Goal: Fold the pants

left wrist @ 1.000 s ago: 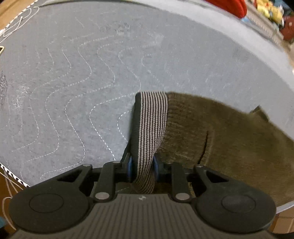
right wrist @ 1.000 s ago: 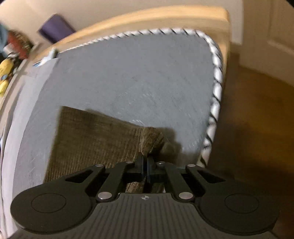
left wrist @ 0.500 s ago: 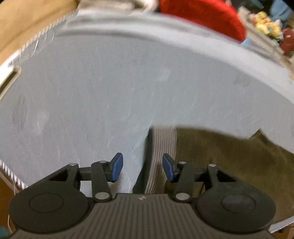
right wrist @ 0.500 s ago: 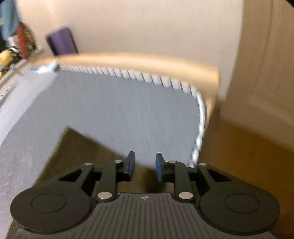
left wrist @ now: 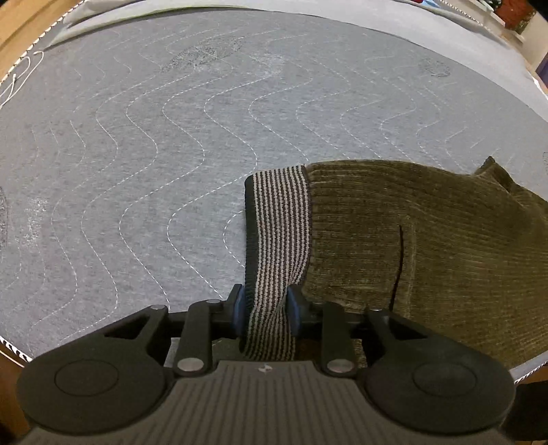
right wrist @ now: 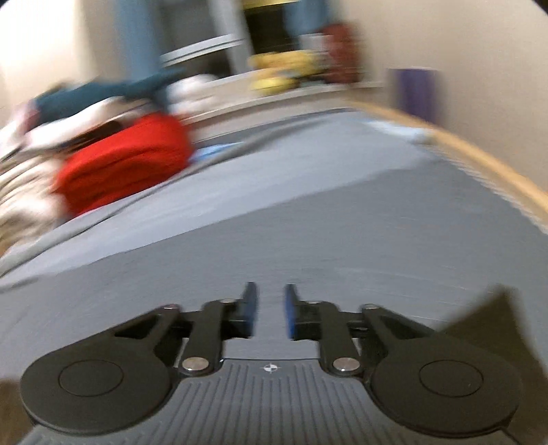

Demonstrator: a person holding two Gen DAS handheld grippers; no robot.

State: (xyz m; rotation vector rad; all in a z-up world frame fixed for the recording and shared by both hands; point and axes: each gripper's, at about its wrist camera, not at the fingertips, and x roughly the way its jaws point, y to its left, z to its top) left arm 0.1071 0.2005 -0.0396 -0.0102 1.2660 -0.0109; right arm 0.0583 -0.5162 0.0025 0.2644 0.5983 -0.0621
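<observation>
Pants lie flat near right edge of quilted grey mat. Left hand-held gripper closing on striped waistband, likely for next fold. Right hand-held gripper empty, jaws parted but closing, clear of cloth.

Grey quilted mat and blurred clutter beyond it

A grey quilted mat with wavy white stitching fills most of the left wrist view, a wooden edge showing at upper left. In the blurred right wrist view, a red bundle lies at left, a teal cloth above it, yellow items at top centre and a purple object at upper right.
</observation>
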